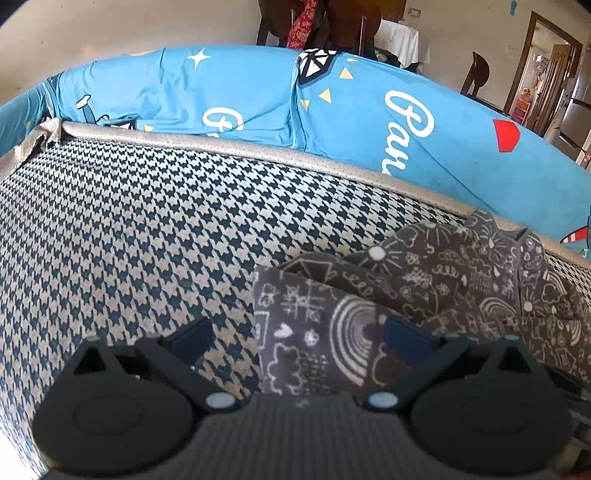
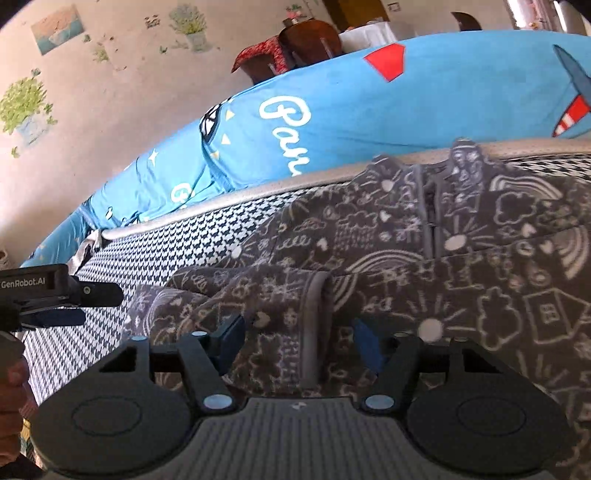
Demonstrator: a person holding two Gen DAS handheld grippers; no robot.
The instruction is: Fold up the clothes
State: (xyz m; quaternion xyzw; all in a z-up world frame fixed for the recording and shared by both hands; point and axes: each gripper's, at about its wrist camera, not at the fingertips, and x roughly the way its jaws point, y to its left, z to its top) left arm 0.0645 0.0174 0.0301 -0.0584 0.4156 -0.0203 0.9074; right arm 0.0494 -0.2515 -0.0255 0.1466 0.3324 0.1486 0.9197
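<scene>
A dark grey garment with white doodle print (image 1: pixel 424 291) lies crumpled on the houndstooth cushion (image 1: pixel 129 229). In the left wrist view its near corner reaches between the fingers of my left gripper (image 1: pixel 295 336), which is open just above it. In the right wrist view the same garment (image 2: pixel 461 266) fills the middle and right, with a zip up its middle and a grey-edged fold between the open fingers of my right gripper (image 2: pixel 299 339). The left gripper (image 2: pixel 62 295) shows at the left edge of that view.
A blue printed bolster (image 1: pixel 369 107) runs along the back of the cushion, behind a beige piped edge (image 1: pixel 258 144). Dark wooden chairs (image 1: pixel 332 22) and a white-clothed table stand beyond it. A wall with plant stickers (image 2: pixel 29 103) is on the left.
</scene>
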